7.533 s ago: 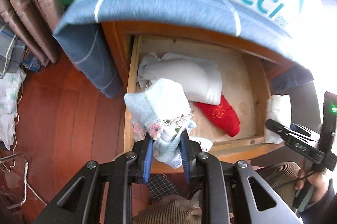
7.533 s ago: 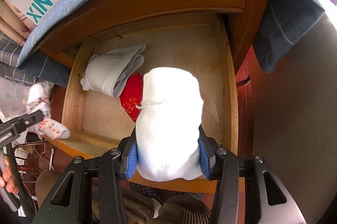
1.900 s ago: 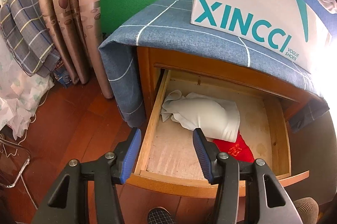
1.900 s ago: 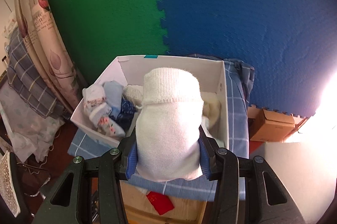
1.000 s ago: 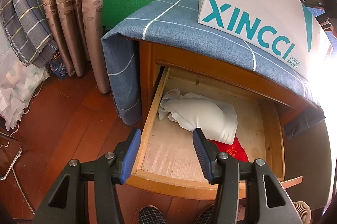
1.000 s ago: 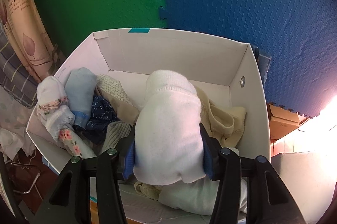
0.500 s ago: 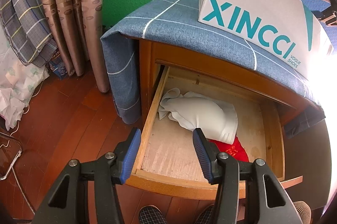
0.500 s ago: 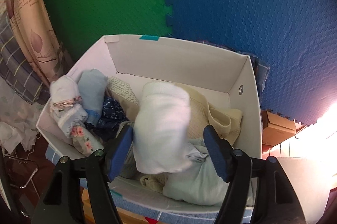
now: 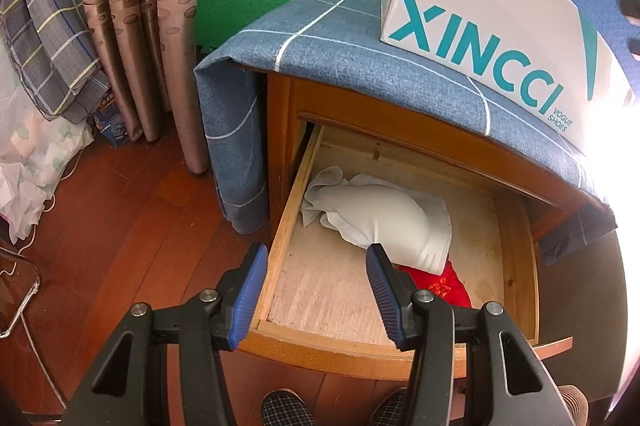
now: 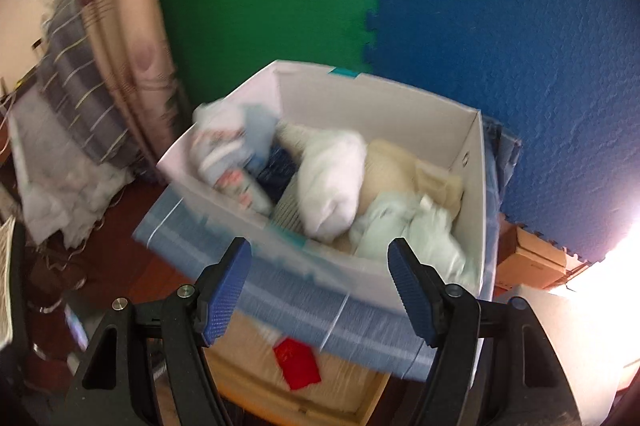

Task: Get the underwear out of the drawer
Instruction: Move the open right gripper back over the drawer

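The left gripper (image 9: 316, 268) hangs released above the drawer (image 9: 280, 226), lined up on the white underwear (image 9: 384, 218) inside. The right gripper (image 10: 320, 262), jaws spread and empty, sits before the box (image 10: 476, 185) holding a white roll (image 10: 332, 181).

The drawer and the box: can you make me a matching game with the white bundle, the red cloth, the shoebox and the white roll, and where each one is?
Things:
1. white bundle
2. red cloth
3. shoebox
4. white roll

Places:
A. on top of the blue cloth
B. inside the shoebox with other clothes
C. in the drawer, partly under the white bundle
D. in the drawer, towards its back left

Pairs: 1-D, 2-C, 3-A, 4-B
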{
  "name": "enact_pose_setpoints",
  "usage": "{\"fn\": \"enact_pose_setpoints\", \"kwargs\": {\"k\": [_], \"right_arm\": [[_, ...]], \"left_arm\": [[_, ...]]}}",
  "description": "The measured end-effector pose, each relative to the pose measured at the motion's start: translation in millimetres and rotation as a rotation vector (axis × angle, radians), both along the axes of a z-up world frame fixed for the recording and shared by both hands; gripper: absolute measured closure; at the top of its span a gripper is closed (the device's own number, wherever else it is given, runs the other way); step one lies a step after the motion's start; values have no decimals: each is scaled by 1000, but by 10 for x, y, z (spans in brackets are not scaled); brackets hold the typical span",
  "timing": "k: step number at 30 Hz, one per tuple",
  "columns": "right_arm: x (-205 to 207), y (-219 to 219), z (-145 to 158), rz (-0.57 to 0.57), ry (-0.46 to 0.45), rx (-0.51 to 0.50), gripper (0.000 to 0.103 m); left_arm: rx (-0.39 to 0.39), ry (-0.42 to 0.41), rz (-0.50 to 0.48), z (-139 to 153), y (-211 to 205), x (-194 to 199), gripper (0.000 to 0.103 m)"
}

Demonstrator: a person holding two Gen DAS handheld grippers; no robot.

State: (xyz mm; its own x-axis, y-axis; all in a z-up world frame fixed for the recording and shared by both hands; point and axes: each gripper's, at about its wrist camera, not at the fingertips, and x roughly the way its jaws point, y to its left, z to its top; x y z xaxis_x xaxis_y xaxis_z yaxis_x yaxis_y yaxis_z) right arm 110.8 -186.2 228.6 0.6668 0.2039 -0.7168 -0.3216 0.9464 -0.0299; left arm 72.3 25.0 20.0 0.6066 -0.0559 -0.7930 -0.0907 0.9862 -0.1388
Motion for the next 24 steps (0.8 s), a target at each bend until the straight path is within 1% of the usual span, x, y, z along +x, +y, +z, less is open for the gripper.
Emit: {"fn": "enact_pose_setpoints", "kwargs": {"k": [5,7,11,16,19,24], "right_arm": [[-367,14,-272,64,52,-23,35],[-501,39,-469,97,94,-42,35],[-633,151,-904,148,183,-92,35],[-586,305,-1490,174,288,-151,35],[-513,344,-1777,171,334,-178,35],[-352,381,-2125,151,393,-201,35]], "left_arm": [[-9,4,3,-1,7,3,51],[-14,5,12,1,21,1,51],[-21,8,17,0,34,5,51],[-29,10,23,-6,58,6,51],[-39,10,27,-12,78,-1,51],[-62,9,39,-24,119,4,51]]}}
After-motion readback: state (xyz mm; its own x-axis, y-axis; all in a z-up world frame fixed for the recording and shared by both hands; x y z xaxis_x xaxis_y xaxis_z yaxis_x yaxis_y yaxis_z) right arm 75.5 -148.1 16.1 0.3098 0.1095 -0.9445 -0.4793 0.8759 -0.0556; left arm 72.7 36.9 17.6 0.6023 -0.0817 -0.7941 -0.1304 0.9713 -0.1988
